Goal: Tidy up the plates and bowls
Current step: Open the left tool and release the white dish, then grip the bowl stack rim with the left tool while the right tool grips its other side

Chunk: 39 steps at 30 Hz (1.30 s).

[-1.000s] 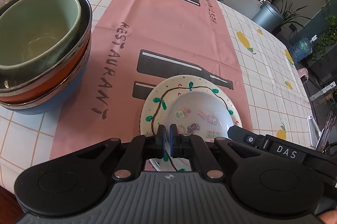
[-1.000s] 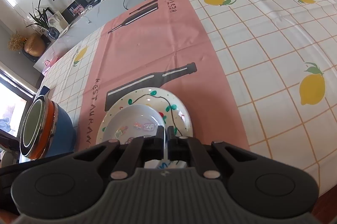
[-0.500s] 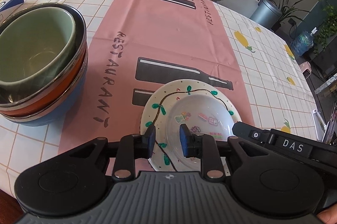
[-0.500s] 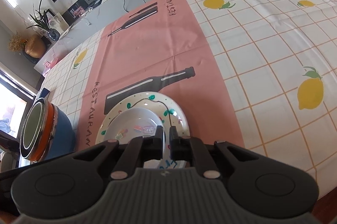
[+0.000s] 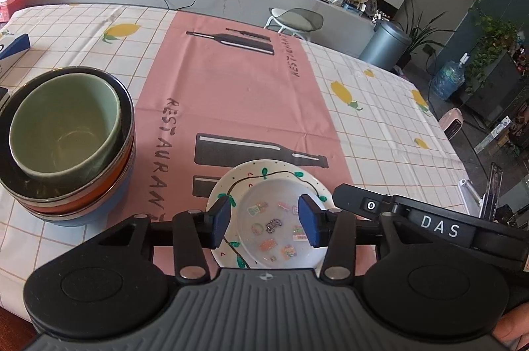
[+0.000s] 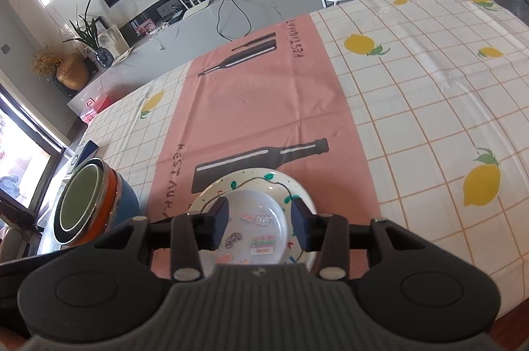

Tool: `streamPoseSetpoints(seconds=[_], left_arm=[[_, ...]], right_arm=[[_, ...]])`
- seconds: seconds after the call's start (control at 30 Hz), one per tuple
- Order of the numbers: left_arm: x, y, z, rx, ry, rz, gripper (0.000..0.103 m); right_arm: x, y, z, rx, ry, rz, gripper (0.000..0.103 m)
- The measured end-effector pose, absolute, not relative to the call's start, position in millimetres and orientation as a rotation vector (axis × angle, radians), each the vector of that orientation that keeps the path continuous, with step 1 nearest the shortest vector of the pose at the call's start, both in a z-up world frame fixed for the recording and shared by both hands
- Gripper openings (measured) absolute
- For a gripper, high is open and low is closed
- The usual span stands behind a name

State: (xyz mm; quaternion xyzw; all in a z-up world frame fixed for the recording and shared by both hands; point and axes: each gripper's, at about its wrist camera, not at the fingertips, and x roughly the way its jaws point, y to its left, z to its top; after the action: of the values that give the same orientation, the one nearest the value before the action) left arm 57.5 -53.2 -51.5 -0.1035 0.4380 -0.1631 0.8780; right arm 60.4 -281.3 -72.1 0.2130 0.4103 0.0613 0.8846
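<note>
Both grippers, left (image 5: 267,220) and right (image 6: 259,223), are opening above the small plate (image 5: 281,228) on the big plate (image 5: 238,182), gripping nothing.

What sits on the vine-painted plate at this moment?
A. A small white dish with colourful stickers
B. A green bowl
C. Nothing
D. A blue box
A: the small white dish with colourful stickers rests on the vine-painted plate; the green bowl is nested in the bowl stack off to the left.
</note>
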Motion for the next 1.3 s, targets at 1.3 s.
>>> streamPoseSetpoints(seconds=[1.3], left_arm=[[83,134,-64,-0.61,0.924,0.084,0.071]], right_arm=[[148,-127,-70,0.458,1.074,0.283,0.076]])
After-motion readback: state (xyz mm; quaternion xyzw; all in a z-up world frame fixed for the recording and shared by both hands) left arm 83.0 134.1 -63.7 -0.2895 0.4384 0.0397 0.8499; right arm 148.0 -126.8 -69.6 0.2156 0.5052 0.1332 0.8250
